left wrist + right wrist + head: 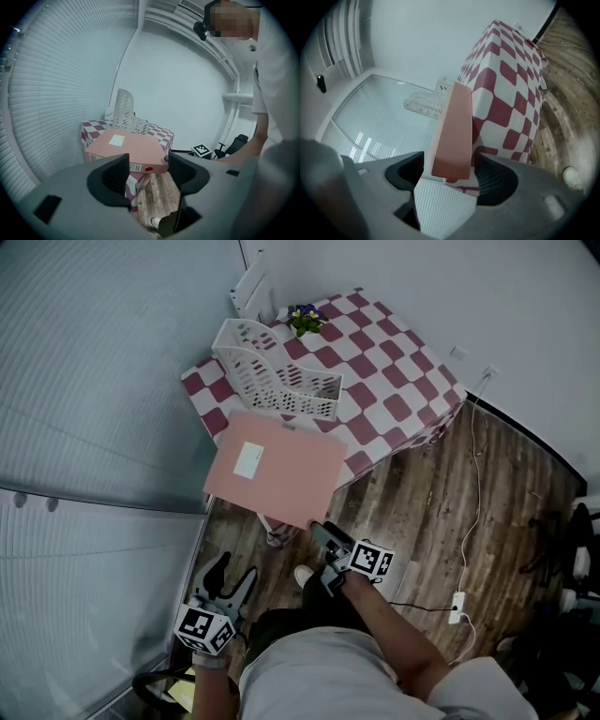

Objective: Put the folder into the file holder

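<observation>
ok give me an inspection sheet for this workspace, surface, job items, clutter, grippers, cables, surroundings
surface: table under a red and white checked cloth
job's things: pink folder lies flat, near end overhanging the table edge; white file holder stands just behind it and looks empty
clutter: small flower pot at the far corner
grippers: right gripper open, folder's corner between its jaws, not clamped; left gripper open, empty, low, short of the table
cables: white cable runs along the wood floor to a power strip
surroundings: blinds at the left, office chair at the right
</observation>
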`<control>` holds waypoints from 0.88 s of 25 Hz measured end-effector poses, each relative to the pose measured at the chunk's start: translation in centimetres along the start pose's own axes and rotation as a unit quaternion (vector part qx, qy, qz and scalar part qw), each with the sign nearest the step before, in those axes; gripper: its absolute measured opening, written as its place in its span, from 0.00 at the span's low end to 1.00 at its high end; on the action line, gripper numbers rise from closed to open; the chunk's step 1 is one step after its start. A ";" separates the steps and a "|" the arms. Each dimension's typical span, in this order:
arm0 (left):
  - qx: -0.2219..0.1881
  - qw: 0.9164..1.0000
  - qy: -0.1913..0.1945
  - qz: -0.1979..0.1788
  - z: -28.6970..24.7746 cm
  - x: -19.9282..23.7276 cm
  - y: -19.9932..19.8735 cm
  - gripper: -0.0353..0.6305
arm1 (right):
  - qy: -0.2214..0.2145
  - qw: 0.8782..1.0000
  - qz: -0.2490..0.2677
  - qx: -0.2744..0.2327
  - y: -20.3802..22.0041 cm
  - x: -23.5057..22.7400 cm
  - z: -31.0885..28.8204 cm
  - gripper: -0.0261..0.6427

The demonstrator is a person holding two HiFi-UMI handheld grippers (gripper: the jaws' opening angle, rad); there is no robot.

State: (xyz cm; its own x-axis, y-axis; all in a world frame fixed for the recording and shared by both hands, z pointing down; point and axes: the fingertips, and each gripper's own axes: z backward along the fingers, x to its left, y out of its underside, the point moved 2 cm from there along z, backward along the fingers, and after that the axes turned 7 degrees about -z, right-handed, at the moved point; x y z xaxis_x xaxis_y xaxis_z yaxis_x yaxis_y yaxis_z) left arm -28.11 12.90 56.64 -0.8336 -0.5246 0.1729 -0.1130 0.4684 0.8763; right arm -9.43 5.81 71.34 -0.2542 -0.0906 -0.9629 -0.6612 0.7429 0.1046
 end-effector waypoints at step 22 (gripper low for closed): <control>-0.010 1.000 -0.020 0.020 -0.6 -2.5 -0.1 0.41 | -0.012 1.000 -0.001 0.004 -3.7 2.5 0.8 0.49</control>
State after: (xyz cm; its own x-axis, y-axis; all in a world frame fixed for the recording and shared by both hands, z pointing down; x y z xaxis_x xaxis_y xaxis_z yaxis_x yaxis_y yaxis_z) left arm -25.70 13.78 56.38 -0.8584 -0.4767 0.1897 -0.0694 0.4742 0.8777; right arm -7.07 3.32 68.31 -0.2355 -0.0759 -0.9689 -0.6564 0.7476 0.1010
